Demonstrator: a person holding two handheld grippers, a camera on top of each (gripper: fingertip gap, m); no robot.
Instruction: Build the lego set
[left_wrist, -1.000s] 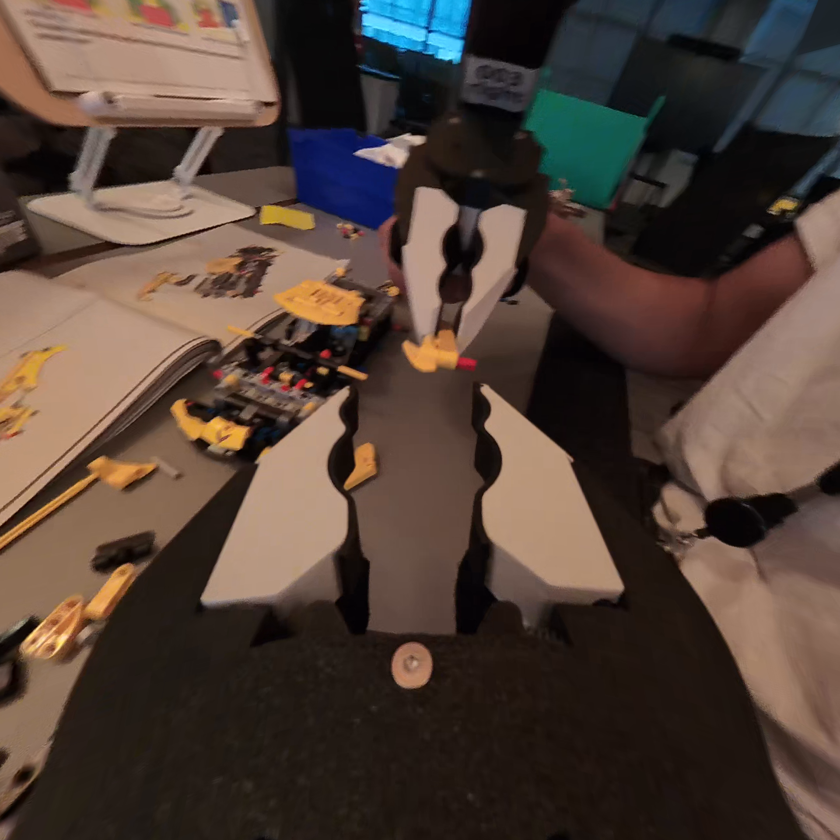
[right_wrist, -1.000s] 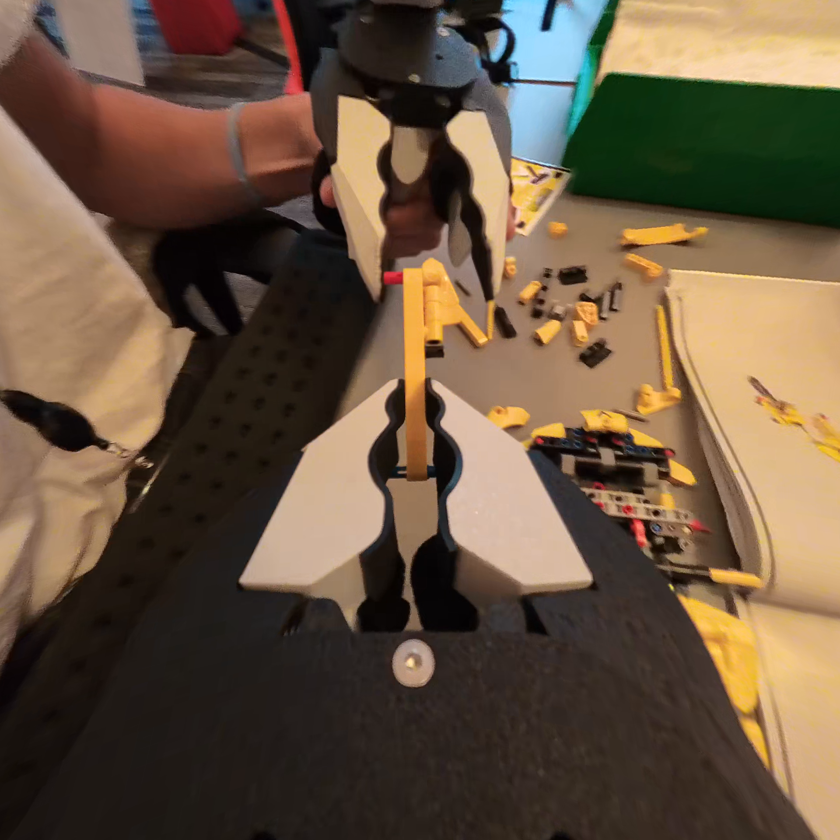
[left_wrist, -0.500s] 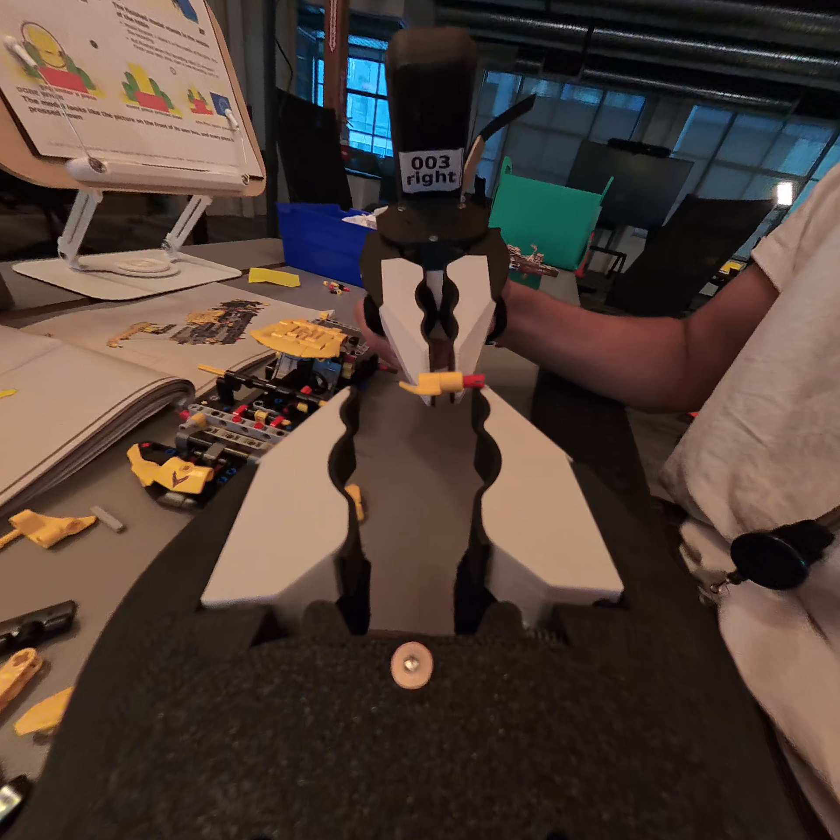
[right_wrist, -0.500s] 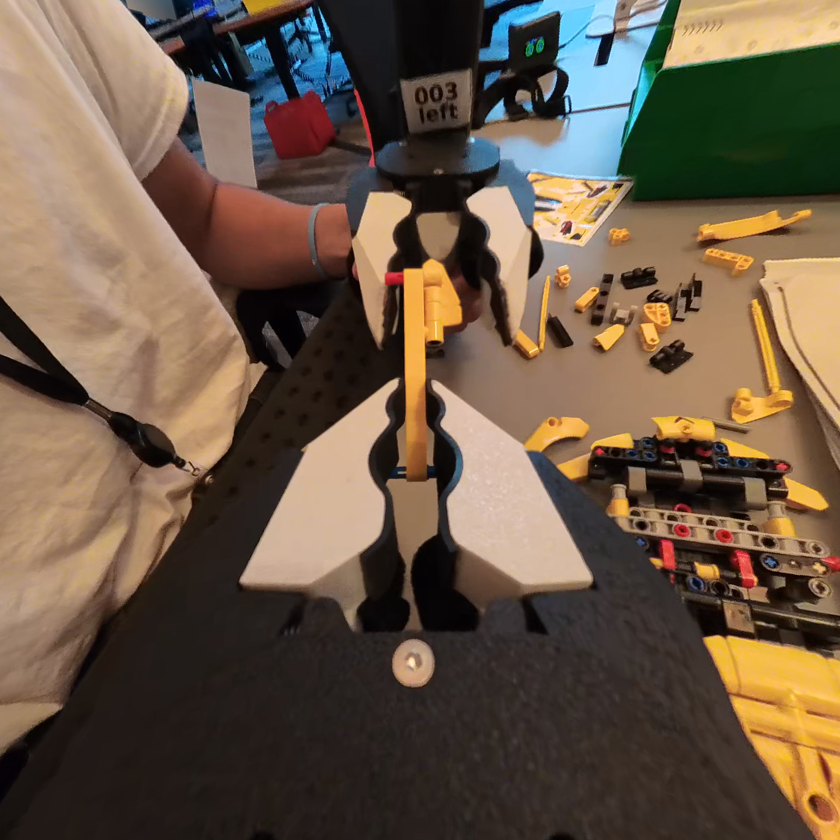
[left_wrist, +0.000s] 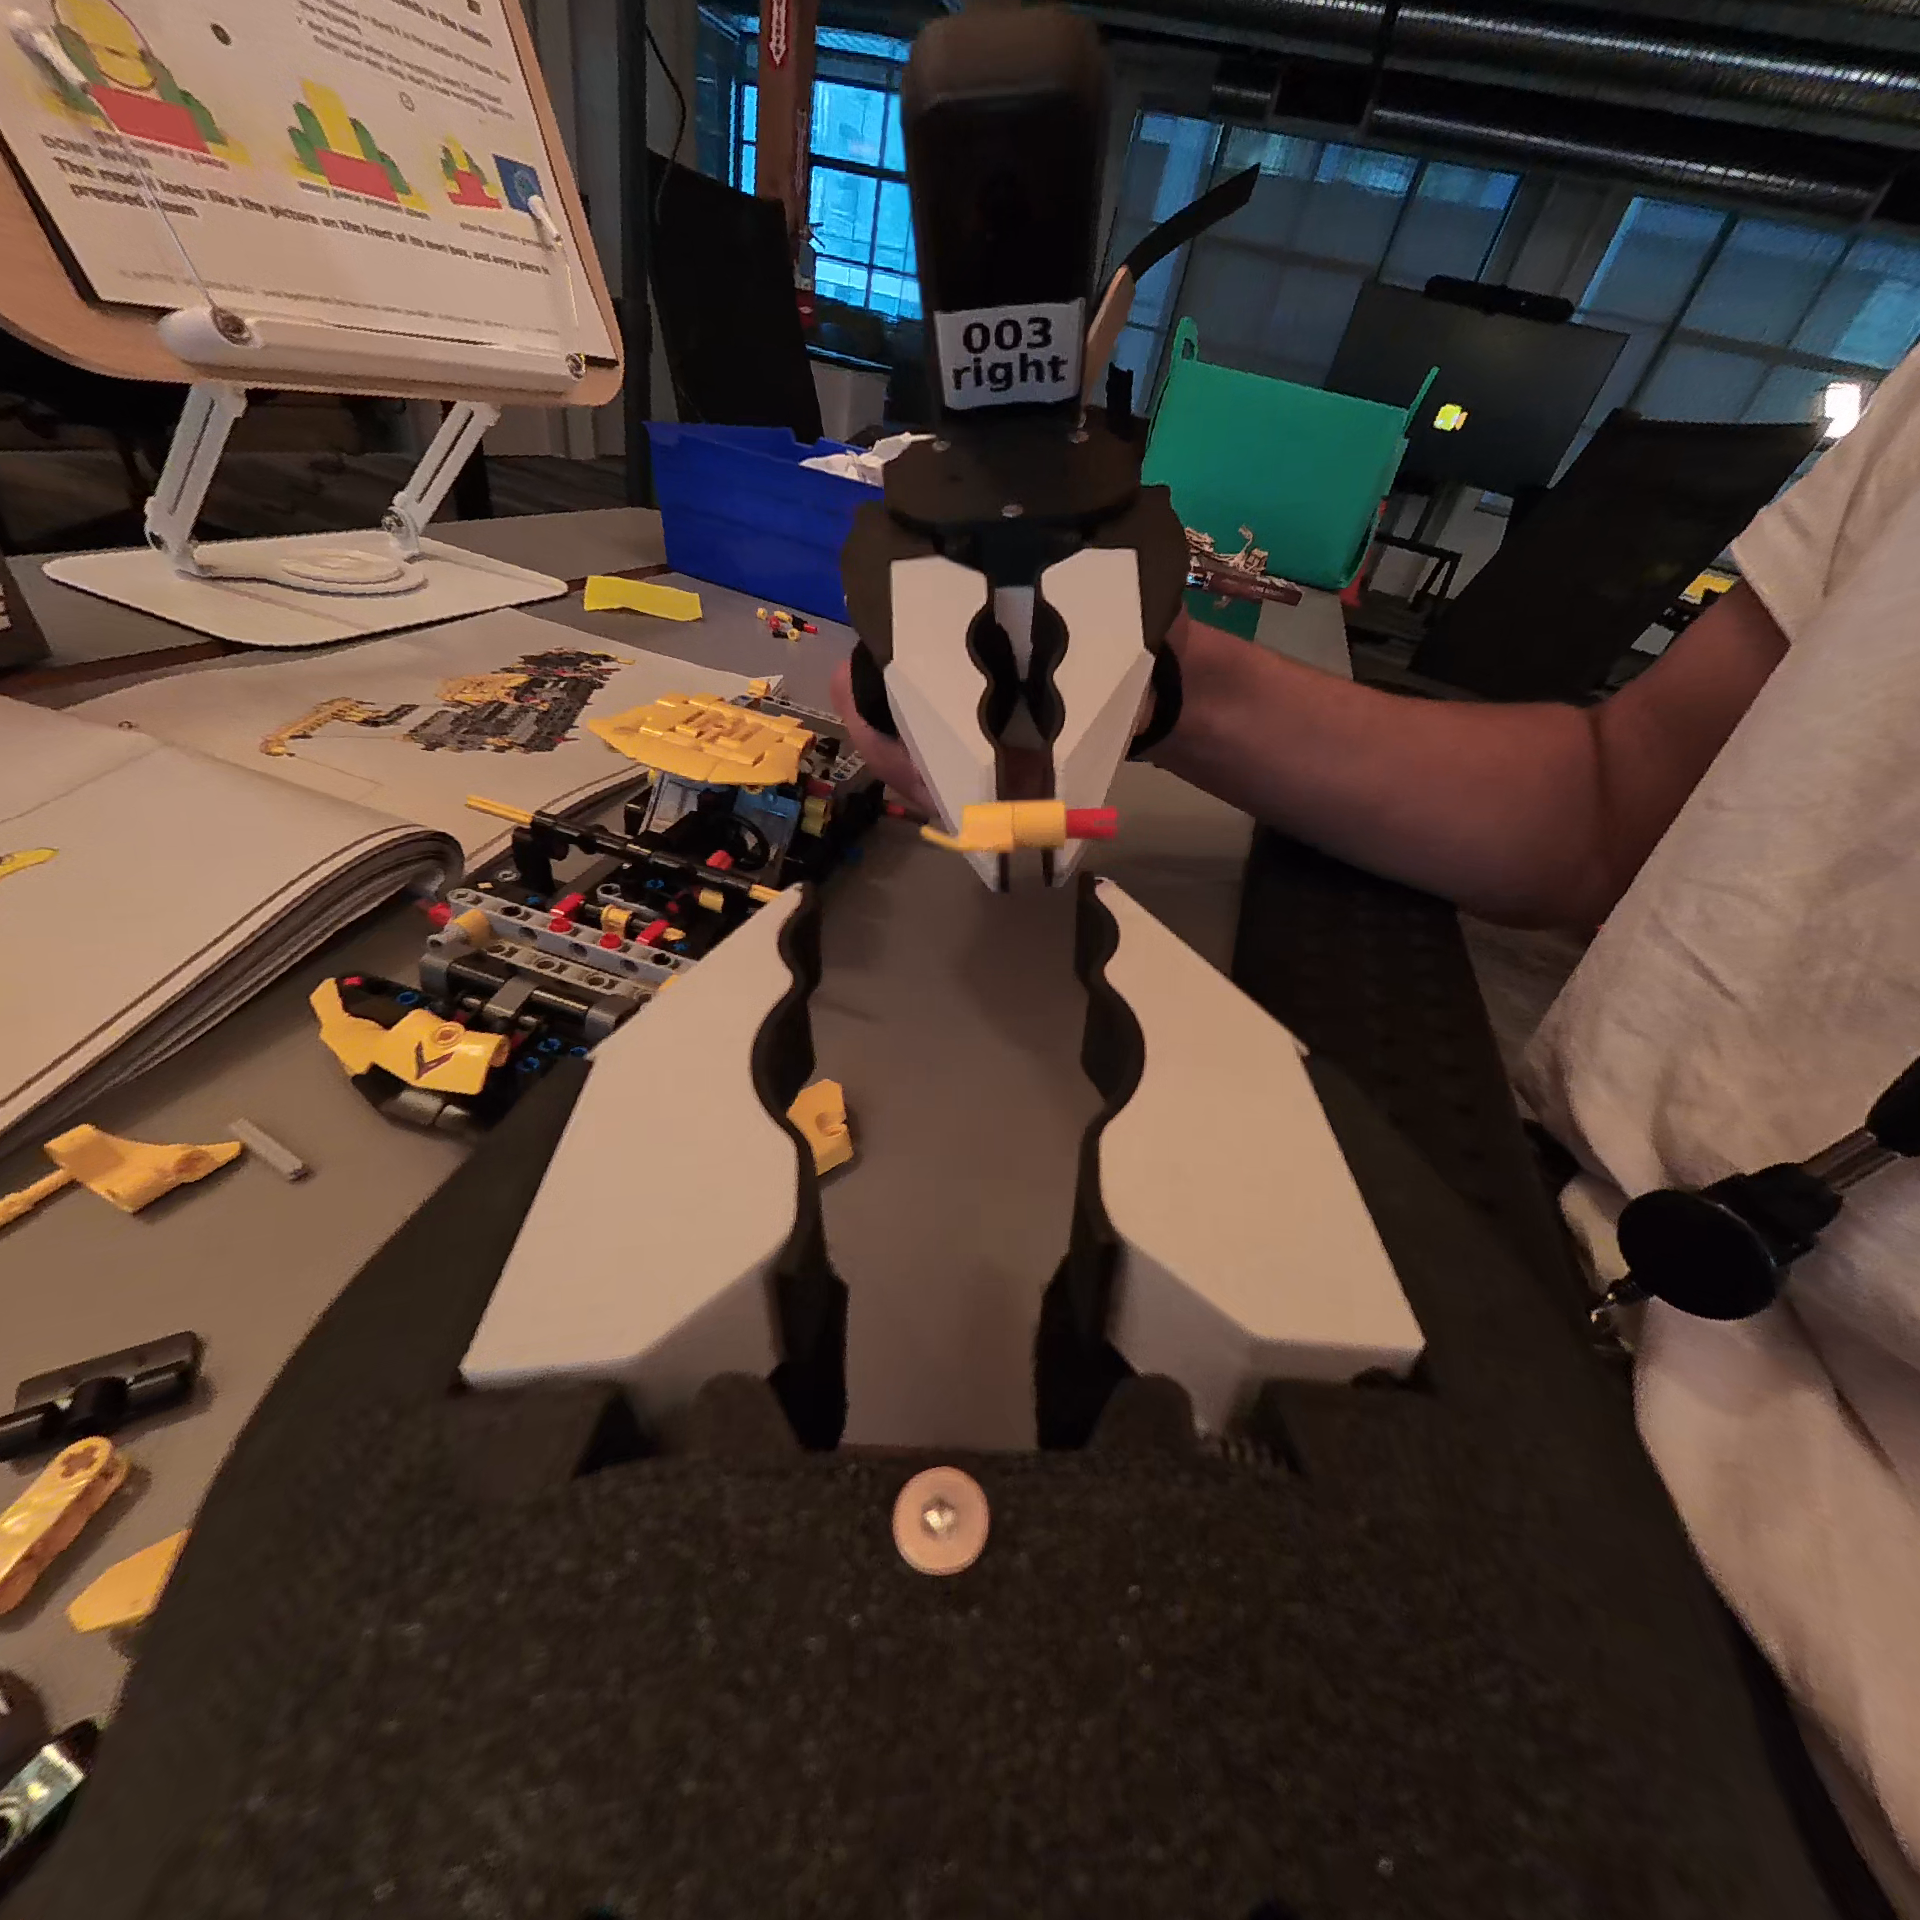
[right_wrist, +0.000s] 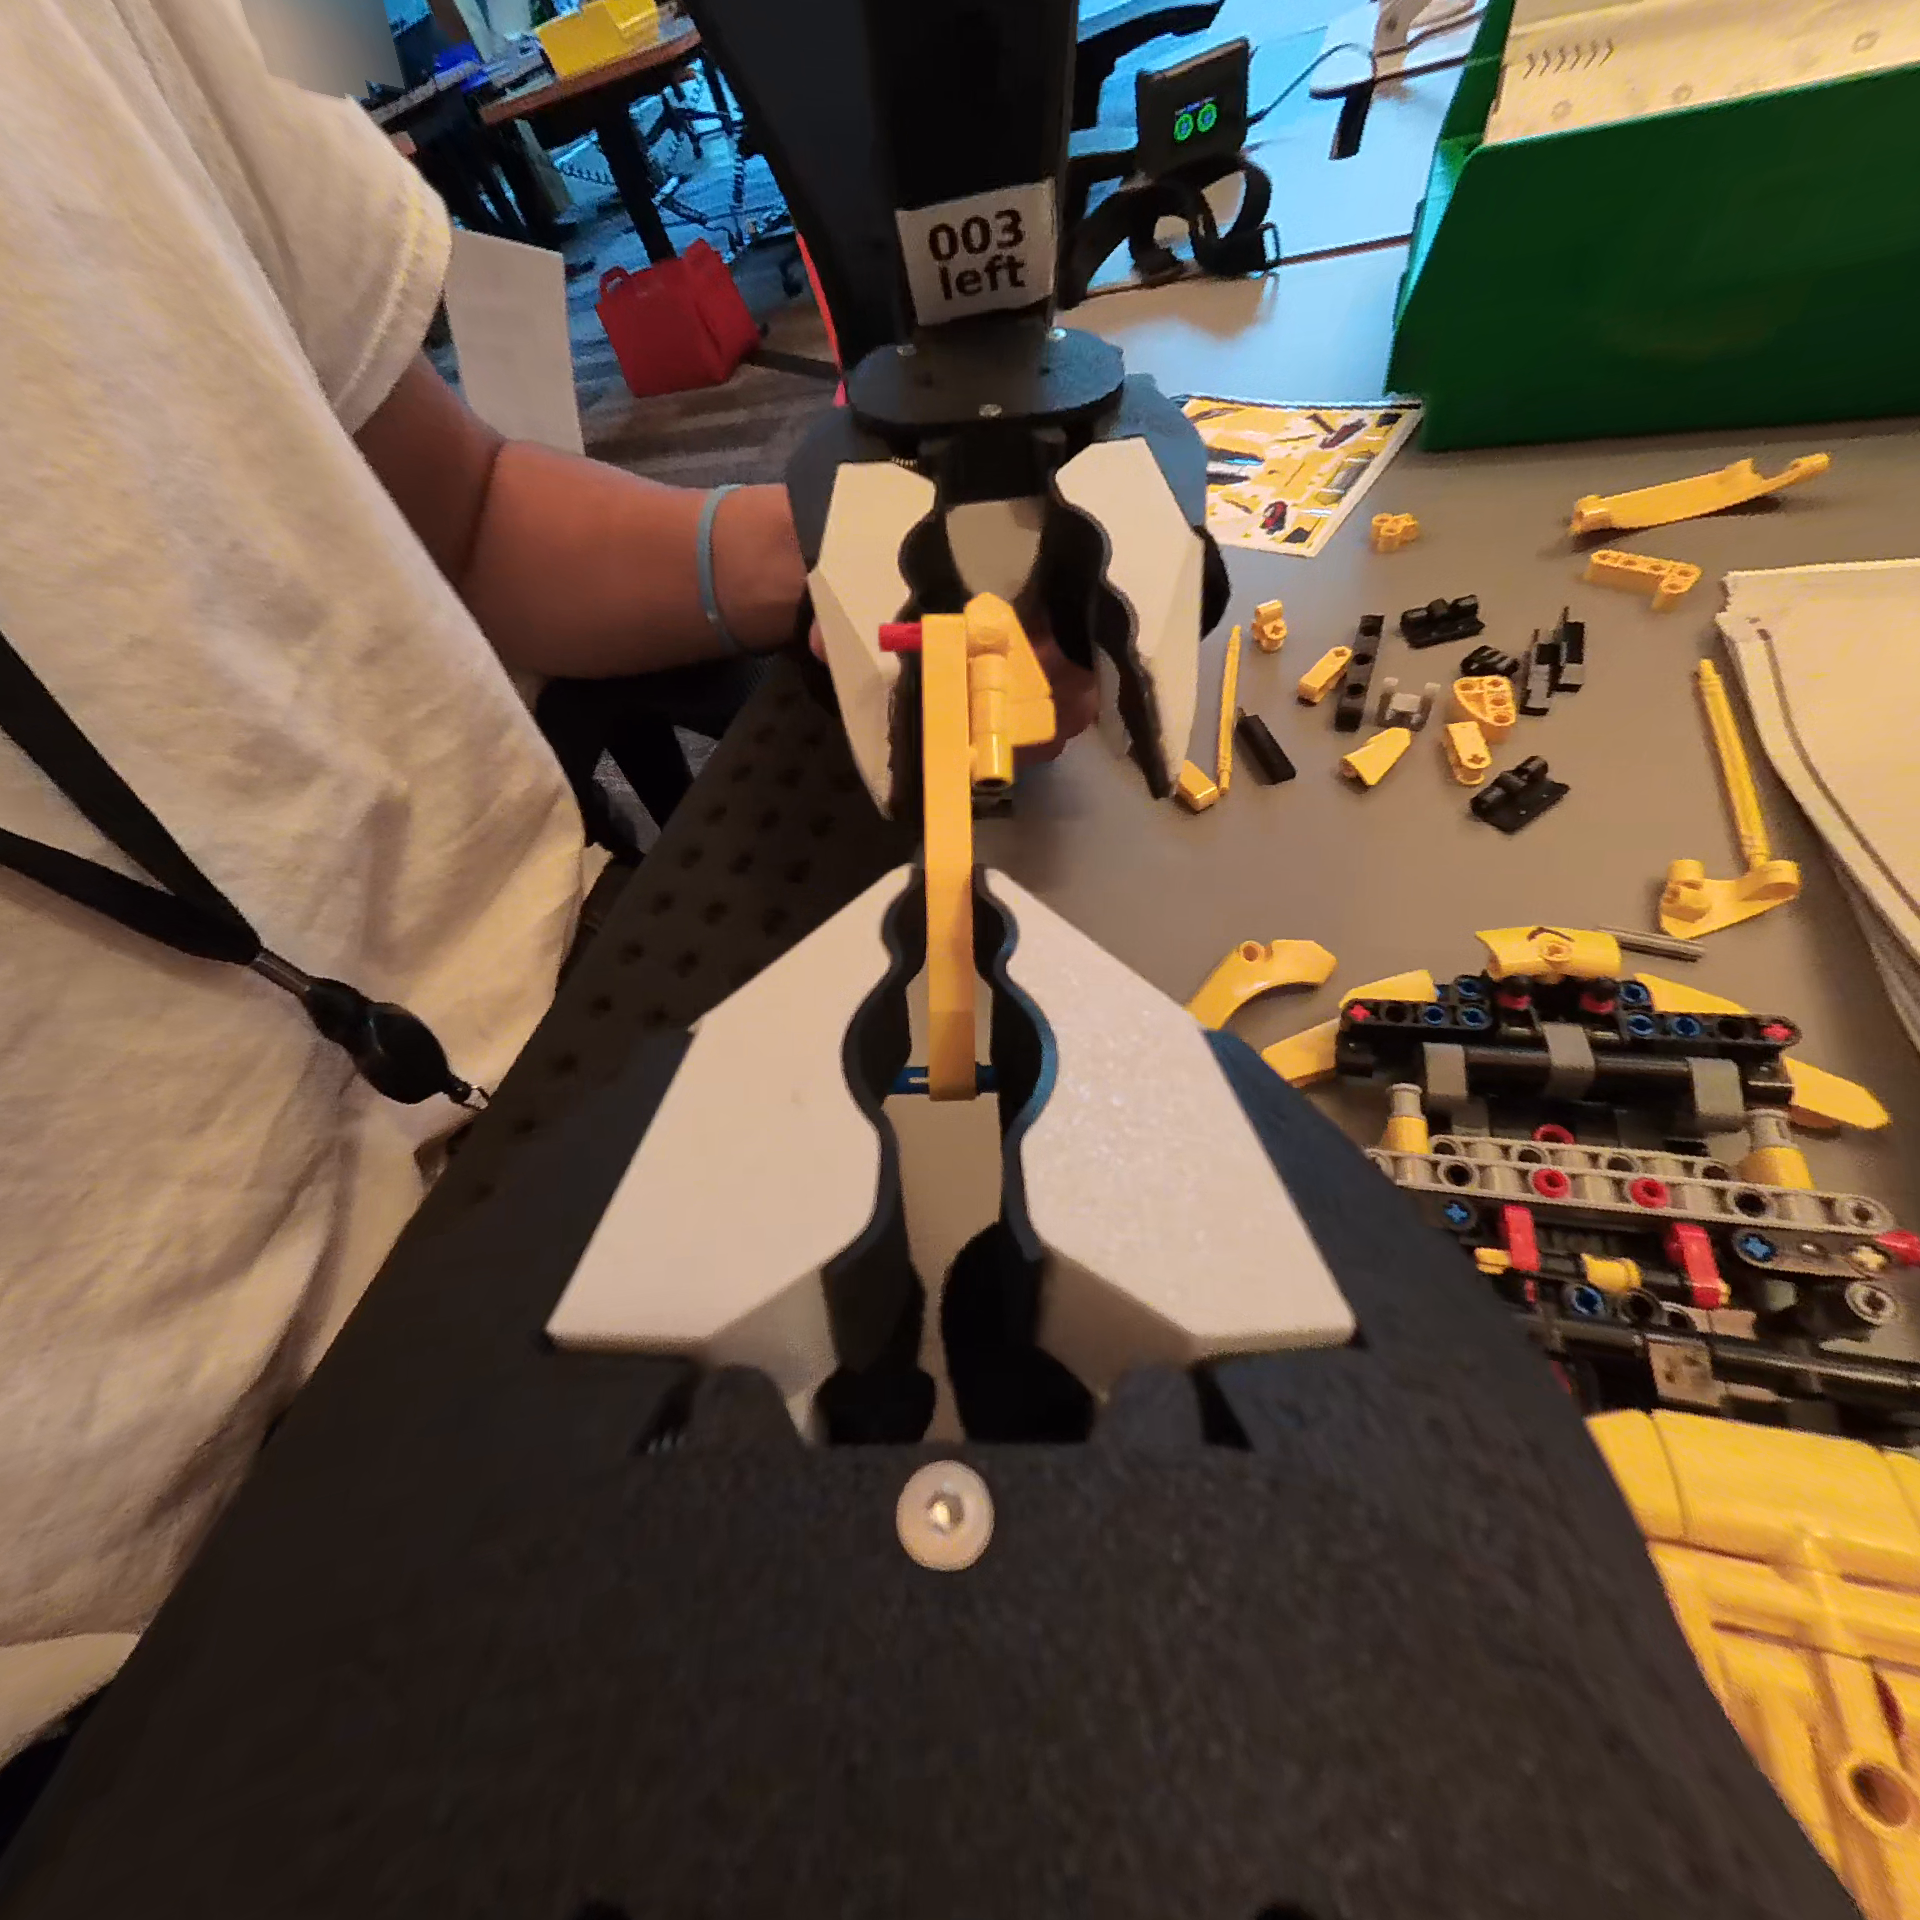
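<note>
The yellow sub-assembly (right_wrist: 951, 883) is up in the air between the two tools, well above the counter (right_wrist: 1403, 883): a long yellow beam with a small yellow block and a red pin (right_wrist: 894, 636) at its far end. The right claw (right_wrist: 948, 977) pinches the beam's near end, jaws pressed onto it. Facing it, the left claw (left_wrist: 940, 997) stands spread and empty, the pin end sitting just in front of its gap.

Best play here, to my eye: keep the right grip firm and level, bring the left in square, and close on the block rather than the pin, so nothing twists or pops loose. A slanted pinch could lever the beam out.

Below sits the half-built black, grey and yellow chassis (right_wrist: 1600, 1122), near the open instruction book (left_wrist: 197, 862). Loose yellow and black pieces (right_wrist: 1455, 696) lie scattered beyond, a green box (right_wrist: 1662, 260) behind them. Whether the left fingers already touch the part, I can't tell.
</note>
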